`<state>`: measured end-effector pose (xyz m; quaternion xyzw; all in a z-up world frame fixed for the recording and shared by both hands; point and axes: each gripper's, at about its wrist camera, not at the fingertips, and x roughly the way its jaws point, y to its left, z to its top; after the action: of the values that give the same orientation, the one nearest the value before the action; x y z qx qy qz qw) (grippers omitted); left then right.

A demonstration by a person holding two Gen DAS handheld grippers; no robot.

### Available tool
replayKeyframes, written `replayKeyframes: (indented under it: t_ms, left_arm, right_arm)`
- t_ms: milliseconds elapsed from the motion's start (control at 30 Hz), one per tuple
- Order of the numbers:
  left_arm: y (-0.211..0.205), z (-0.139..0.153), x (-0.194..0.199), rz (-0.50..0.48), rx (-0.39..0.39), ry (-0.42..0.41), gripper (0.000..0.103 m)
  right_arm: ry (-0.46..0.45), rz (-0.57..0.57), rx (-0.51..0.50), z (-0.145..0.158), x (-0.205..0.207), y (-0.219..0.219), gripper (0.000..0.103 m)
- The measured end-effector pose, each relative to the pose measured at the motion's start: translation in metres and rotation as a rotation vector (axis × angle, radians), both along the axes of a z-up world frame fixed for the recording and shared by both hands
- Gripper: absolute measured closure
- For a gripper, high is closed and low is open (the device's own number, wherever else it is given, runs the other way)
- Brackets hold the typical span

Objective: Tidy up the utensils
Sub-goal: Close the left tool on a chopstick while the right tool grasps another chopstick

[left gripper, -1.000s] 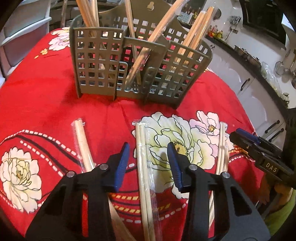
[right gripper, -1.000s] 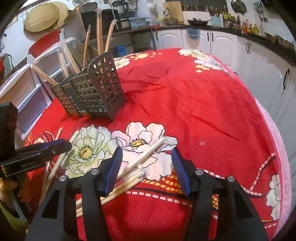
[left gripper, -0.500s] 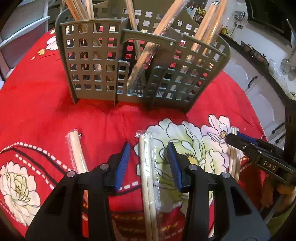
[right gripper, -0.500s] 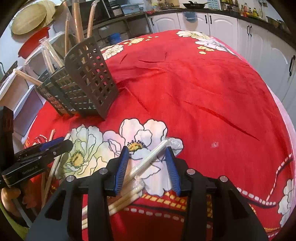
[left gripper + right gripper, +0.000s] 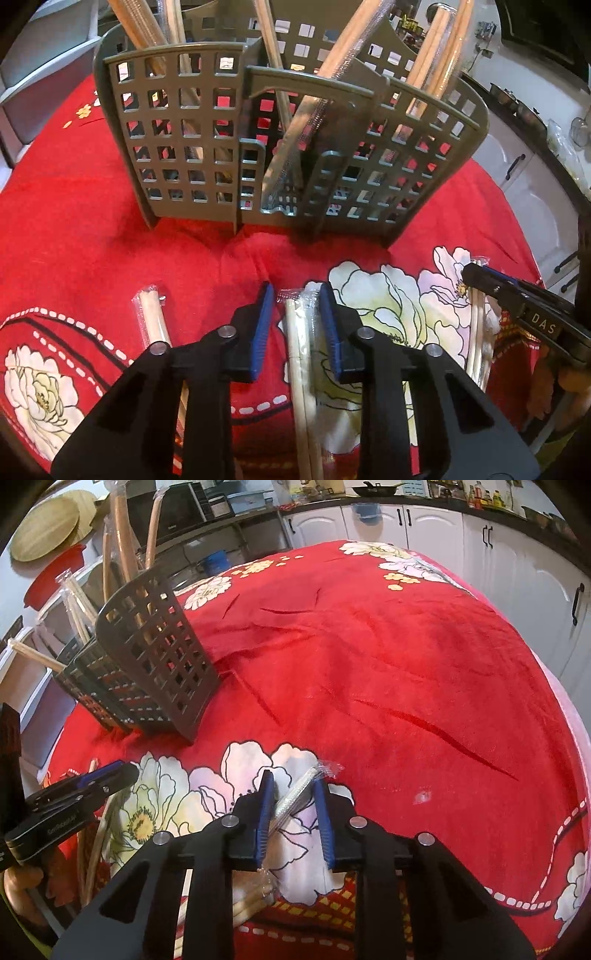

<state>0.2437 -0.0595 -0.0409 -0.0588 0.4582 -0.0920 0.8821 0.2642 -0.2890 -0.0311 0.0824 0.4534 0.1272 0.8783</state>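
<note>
Both grippers have been squeezing in: the left gripper (image 5: 295,325) now has its blue jaws narrow around a wrapped pair of chopsticks (image 5: 301,354) lying on the red flowered tablecloth (image 5: 74,206), and the right gripper (image 5: 293,810) has narrowed around another wrapped pair (image 5: 295,797). Its pads look close to touching, but I cannot tell if either pair is pinched yet. Lifting them into the grey utensil basket (image 5: 184,147), just behind, probably comes next.
</note>
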Motion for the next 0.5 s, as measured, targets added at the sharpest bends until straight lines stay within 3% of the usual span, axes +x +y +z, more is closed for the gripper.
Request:
replayKeyframes:
  t_ms: [267,500]
  left_arm:
    - [0.012,0.004,-0.009,0.012,-0.033,-0.011,0.096]
    - [0.035,0.023,-0.021,0.027,-0.073,-0.054,0.100]
  right_arm:
    - [-0.013,-0.017,0.062,0.008,-0.002,-0.005,0.086]
    - [-0.092,0.023,0.092,0.035,-0.011,0.004,0.088]
